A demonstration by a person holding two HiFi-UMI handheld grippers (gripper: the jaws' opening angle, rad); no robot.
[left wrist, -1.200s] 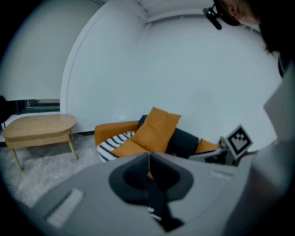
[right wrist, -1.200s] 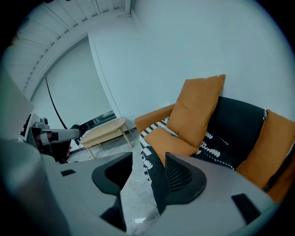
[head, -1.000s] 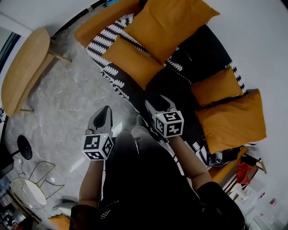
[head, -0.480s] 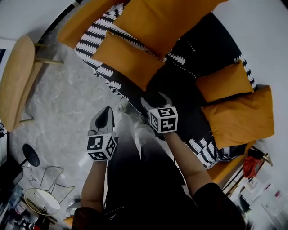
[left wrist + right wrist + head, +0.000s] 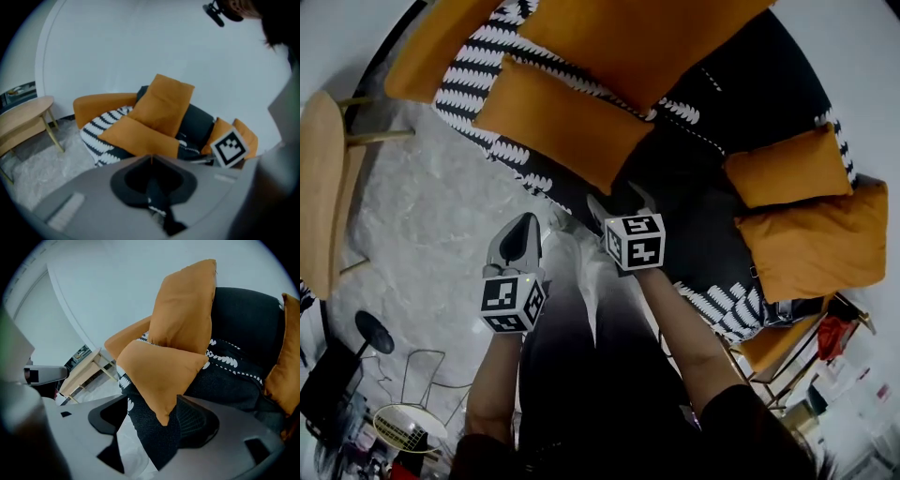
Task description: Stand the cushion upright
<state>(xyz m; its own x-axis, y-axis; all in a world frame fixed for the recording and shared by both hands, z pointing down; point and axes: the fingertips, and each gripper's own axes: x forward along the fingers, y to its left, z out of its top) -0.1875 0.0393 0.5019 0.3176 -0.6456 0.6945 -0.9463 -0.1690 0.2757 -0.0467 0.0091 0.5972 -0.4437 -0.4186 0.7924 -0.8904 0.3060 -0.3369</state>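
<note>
**Head view.** The flat orange square fabric cushion (image 5: 562, 122) is laid flat on the seat of the black sofa with white leaf print (image 5: 703, 141). It is placed in front of a larger orange cushion (image 5: 637, 37), which is propped against the backrest. The left gripper (image 5: 523, 234) is held over the grey marbled floor (image 5: 441, 216), apart from the sofa. The right gripper (image 5: 619, 202) is held at the seat's front edge, near the flat cushion's nearest corner.

**Left gripper view.** The jaws are seen pressed together, with nothing between them. A light wooden table (image 5: 23, 119) is seen to the left of the sofa.

**Right gripper view.** The jaws are seen apart, having just been opening. The flat cushion's corner (image 5: 159, 376) is framed between them but is pressed by neither pad.
</note>
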